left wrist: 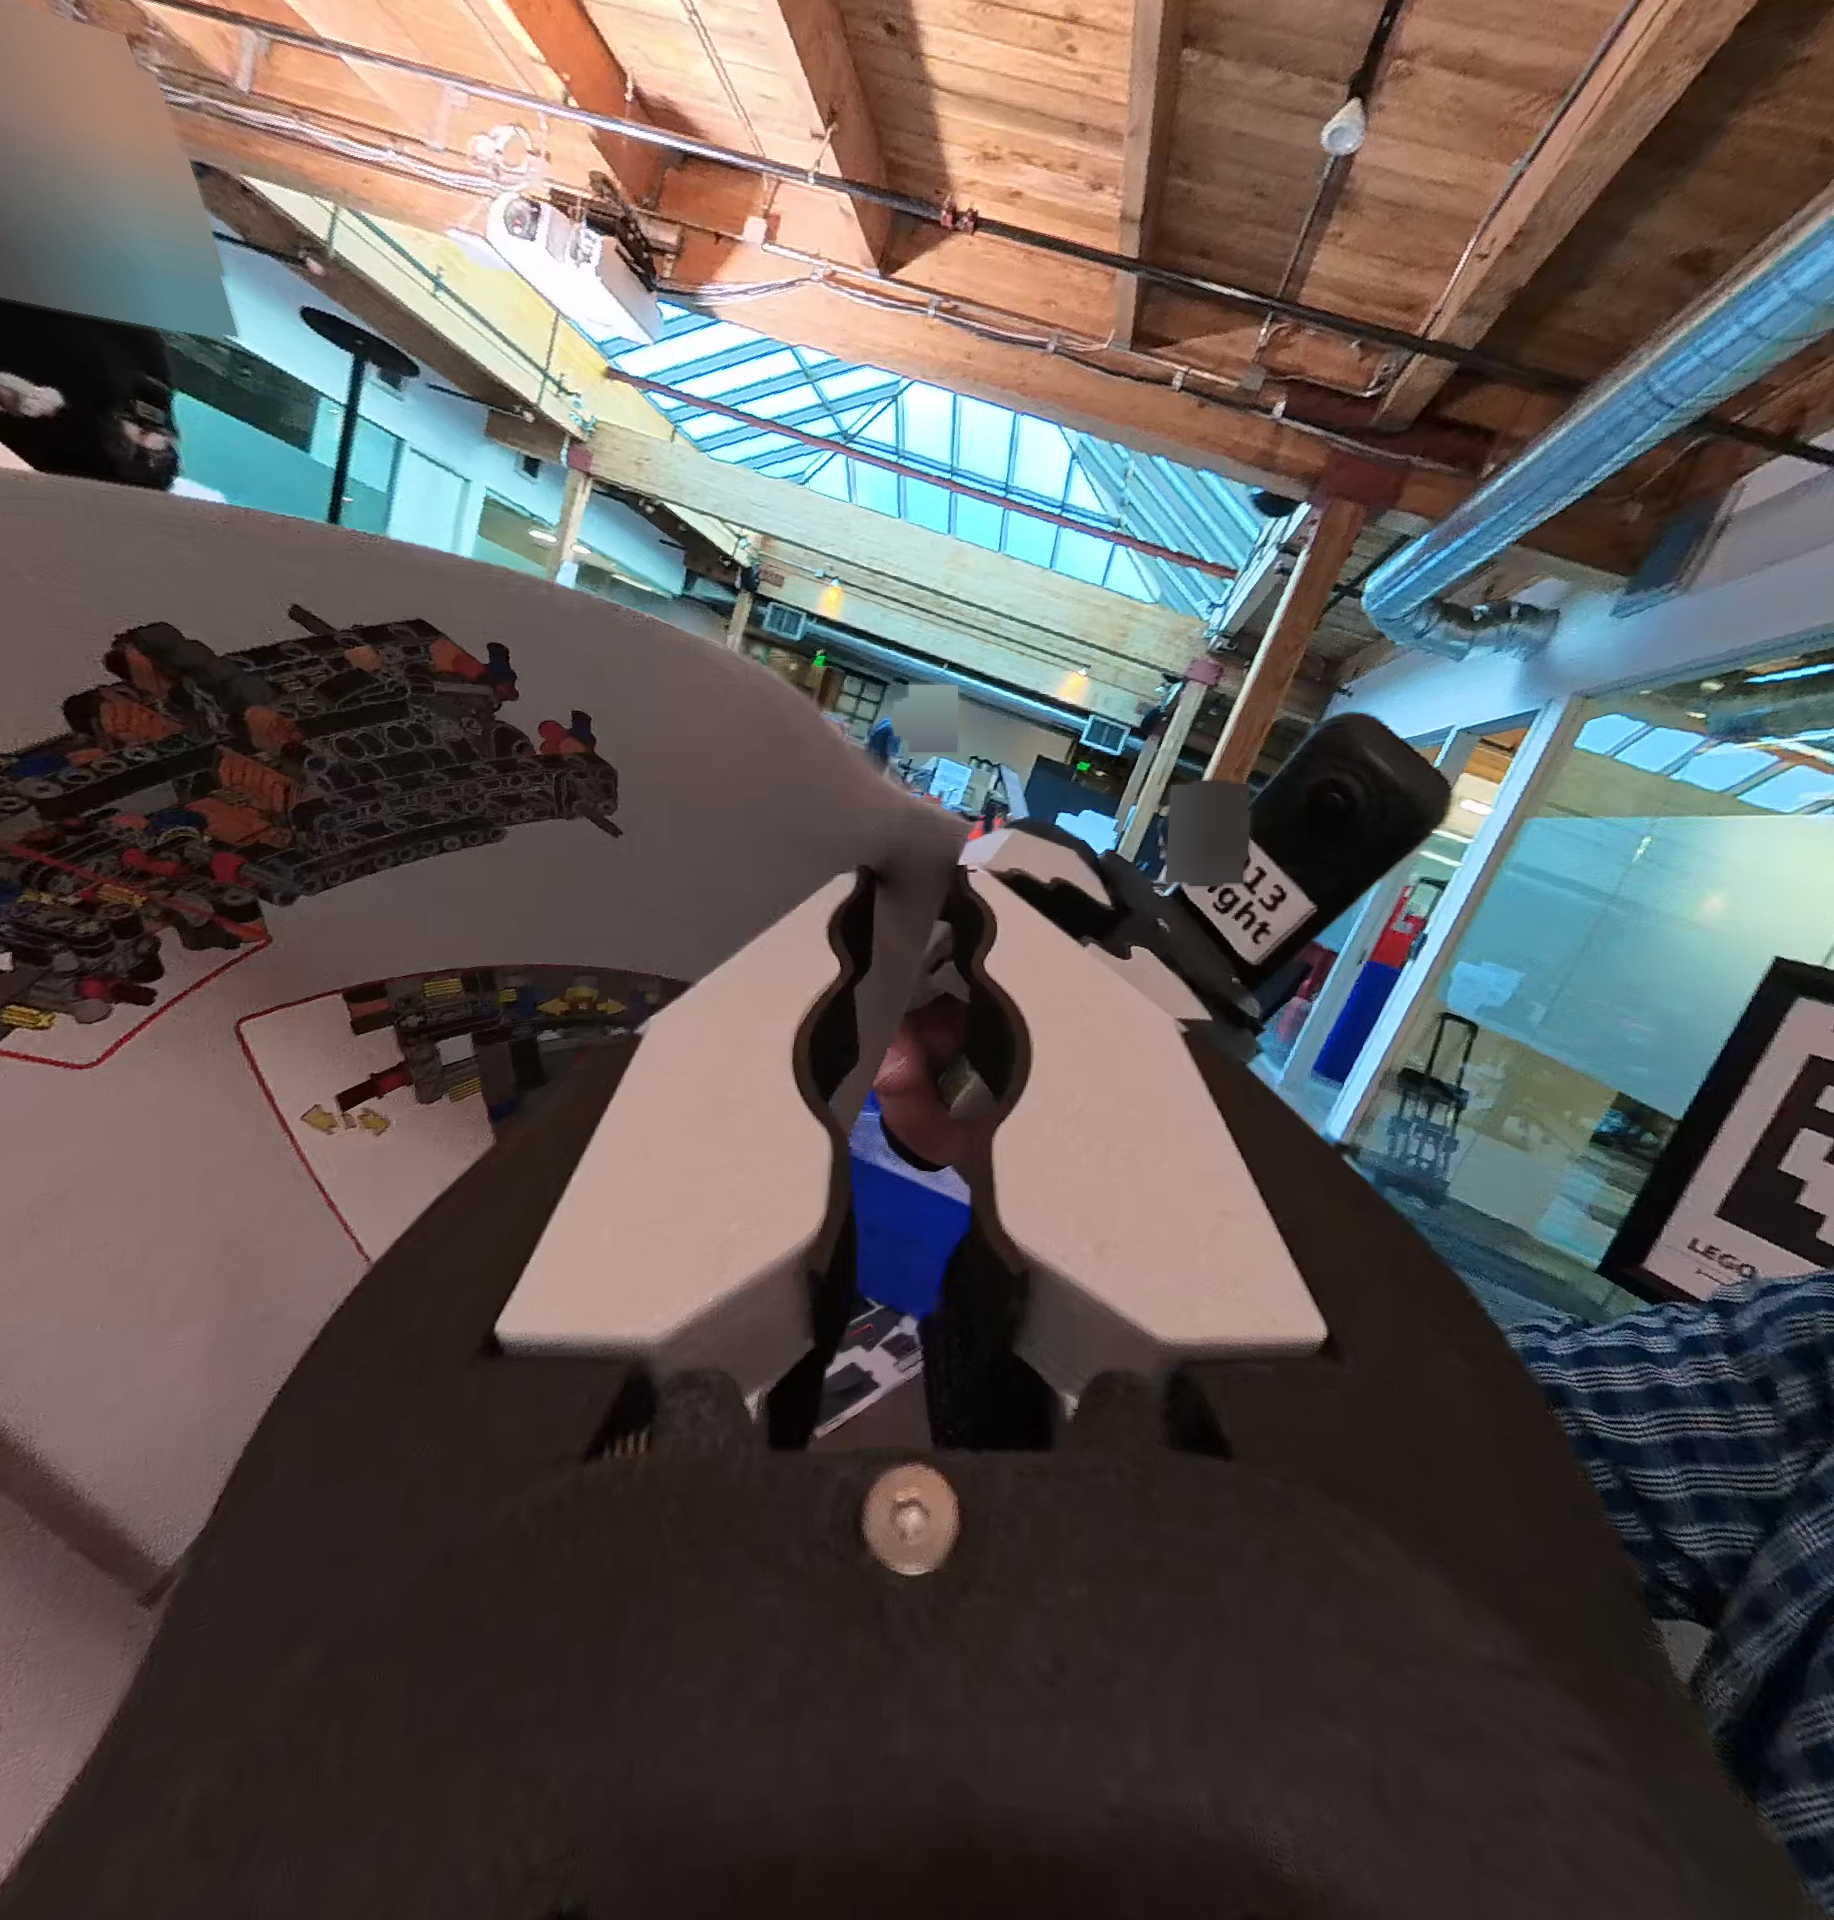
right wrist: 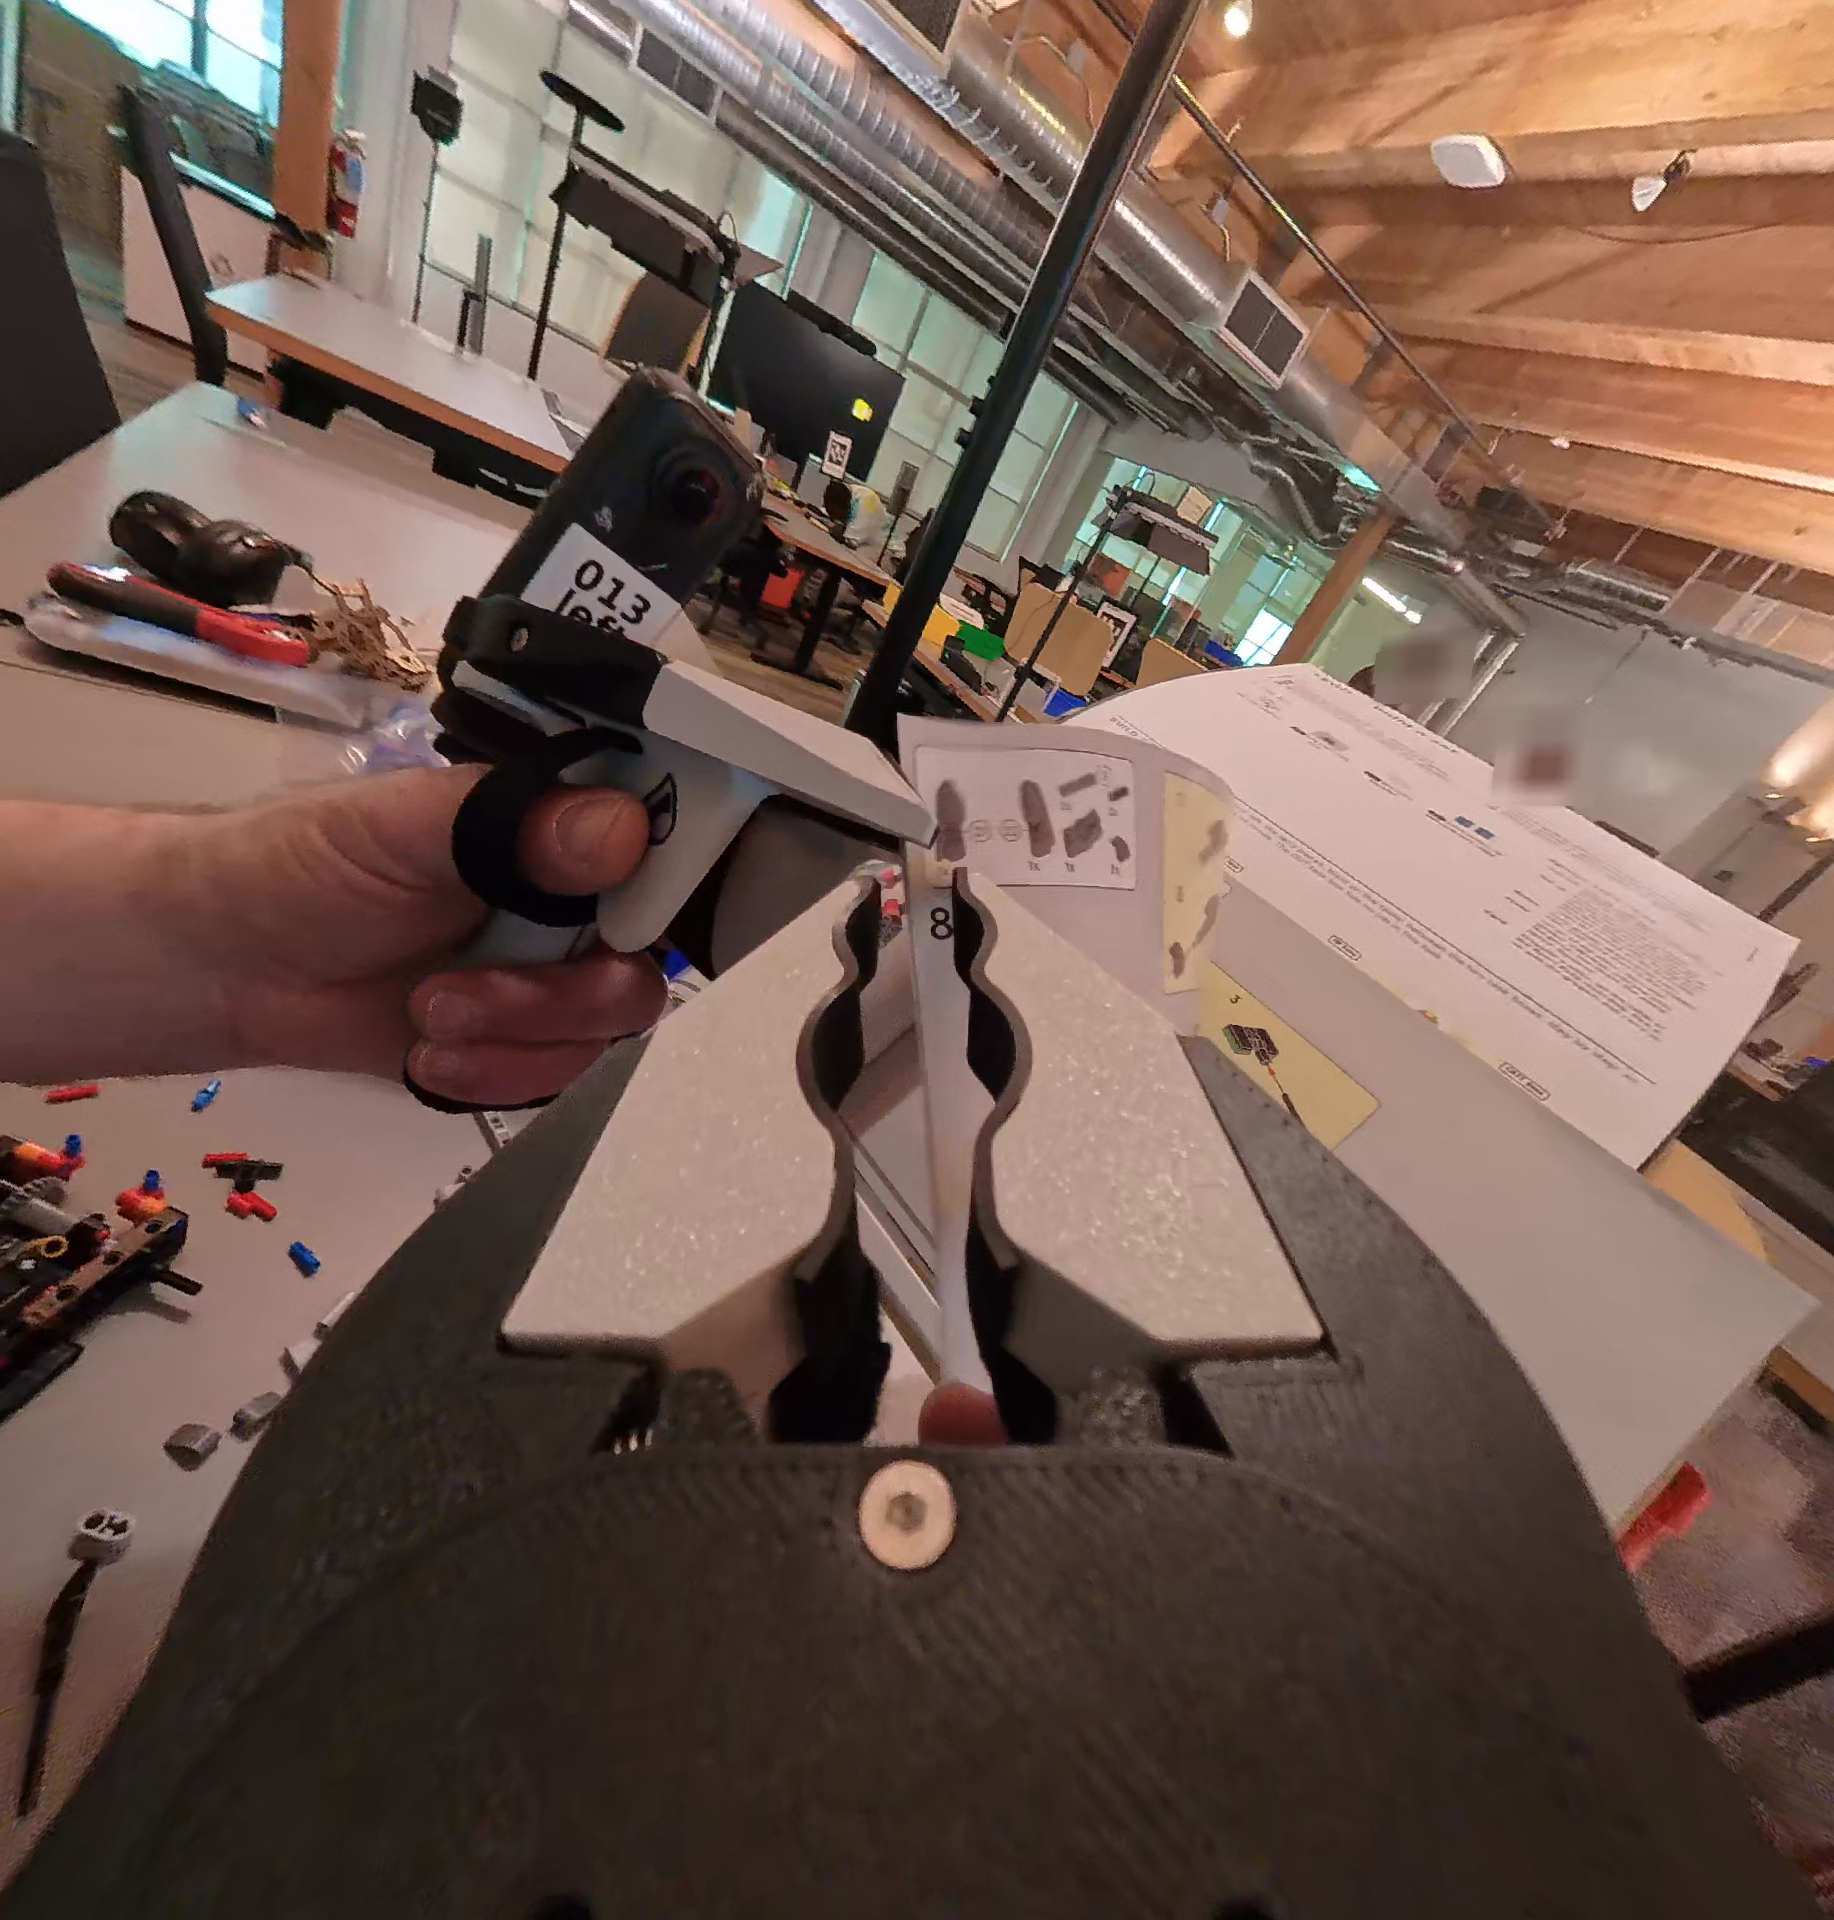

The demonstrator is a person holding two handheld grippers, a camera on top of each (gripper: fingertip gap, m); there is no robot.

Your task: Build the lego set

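My left gripper (left wrist: 913,883) is shut on the edge of an instruction booklet page (left wrist: 632,790). The page curls away to the left and shows printed pictures of the Lego model. My right gripper (right wrist: 918,894) is shut on the same booklet page (right wrist: 1038,821), whose thin edge runs down between its fingers. In the right wrist view a hand holds the left gripper (right wrist: 928,826), with its tips pinching the page just above my right fingertips. The right gripper (left wrist: 1038,862) shows just behind the page in the left wrist view. A partly built black Lego model (right wrist: 40,1247) lies on the table at the left.
Loose red and blue Lego pins (right wrist: 238,1174) and a black axle (right wrist: 56,1652) lie on the grey table (right wrist: 165,1403). Red-handled pliers (right wrist: 186,613) lie further back. A printed sheet (right wrist: 1464,883) and a black pole (right wrist: 1006,364) stand behind the booklet. A plaid sleeve (left wrist: 1744,1455) is at the right. Left and right tips are no more than a few centimetres apart. From either gripper's tips it is about 35 cm to the partly built black Lego model (right wrist: 40,1247).
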